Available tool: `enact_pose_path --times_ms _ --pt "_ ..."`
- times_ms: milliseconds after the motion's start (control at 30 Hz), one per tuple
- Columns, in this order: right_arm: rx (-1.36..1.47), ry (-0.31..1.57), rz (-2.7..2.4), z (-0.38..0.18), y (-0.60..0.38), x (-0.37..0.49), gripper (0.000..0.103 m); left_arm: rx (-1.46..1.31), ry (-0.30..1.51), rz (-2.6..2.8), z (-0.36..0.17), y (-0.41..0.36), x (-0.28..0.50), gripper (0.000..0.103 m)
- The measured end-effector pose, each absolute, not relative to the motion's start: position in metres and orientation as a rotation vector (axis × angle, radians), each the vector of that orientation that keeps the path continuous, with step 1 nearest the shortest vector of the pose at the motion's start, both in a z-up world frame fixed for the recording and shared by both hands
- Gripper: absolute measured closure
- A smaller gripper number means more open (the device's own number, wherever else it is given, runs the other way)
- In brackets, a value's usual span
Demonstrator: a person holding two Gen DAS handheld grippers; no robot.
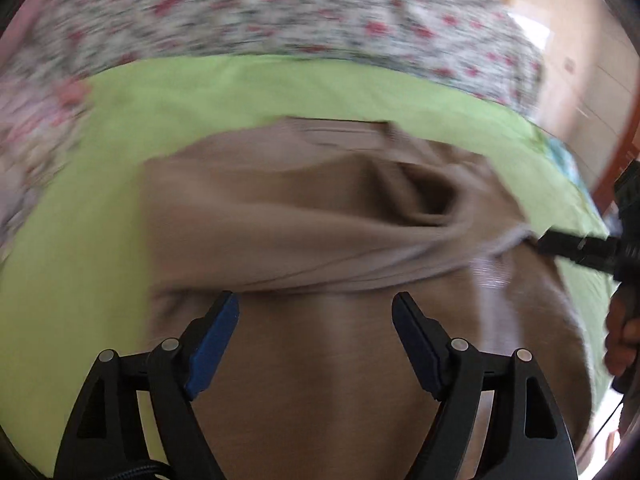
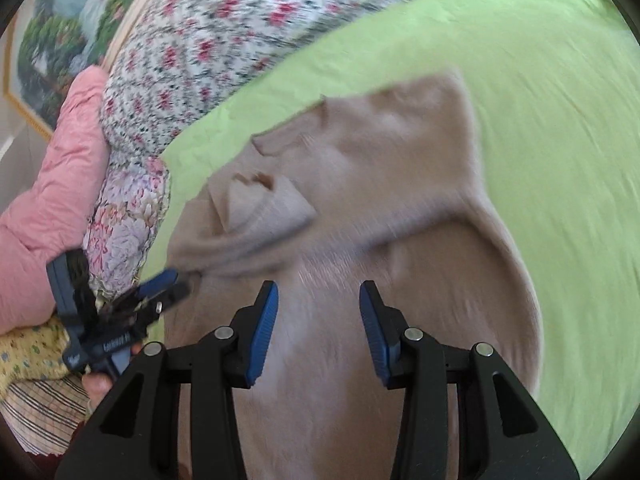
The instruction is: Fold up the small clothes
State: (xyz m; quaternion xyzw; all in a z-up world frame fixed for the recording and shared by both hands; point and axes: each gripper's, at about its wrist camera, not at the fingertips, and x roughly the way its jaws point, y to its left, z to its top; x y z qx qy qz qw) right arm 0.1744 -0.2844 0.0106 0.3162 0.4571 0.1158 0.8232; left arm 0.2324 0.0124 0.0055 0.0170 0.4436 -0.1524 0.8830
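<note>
A beige sweater (image 1: pixel 320 216) lies spread on a green sheet (image 1: pixel 132 112), its upper part bunched into a fold. The left gripper (image 1: pixel 316 308) hangs over the sweater's near part with its fingers (image 1: pixel 216 328) wide apart and nothing between them. The right gripper (image 2: pixel 319 300) has its fingers (image 2: pixel 264 320) partly apart above the cloth, gripping nothing. A flowered blanket (image 2: pixel 208 48) lies at the far side.
</note>
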Motion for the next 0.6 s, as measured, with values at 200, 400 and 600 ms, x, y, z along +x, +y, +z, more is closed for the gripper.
enact_pose_path --times_ms 200,400,600 --pt "0.602 1.008 0.301 0.004 -0.272 0.259 0.059 0.018 0.945 -0.082 -0.014 0.072 0.259 0.024" --pt "0.494 1.134 0.375 -0.019 -0.234 0.316 0.059 0.056 0.984 0.003 -0.037 0.075 0.273 0.022" --pt "0.484 1.159 0.409 -0.033 -0.216 0.32 0.094 -0.093 0.965 0.077 -0.038 0.099 0.273 0.022"
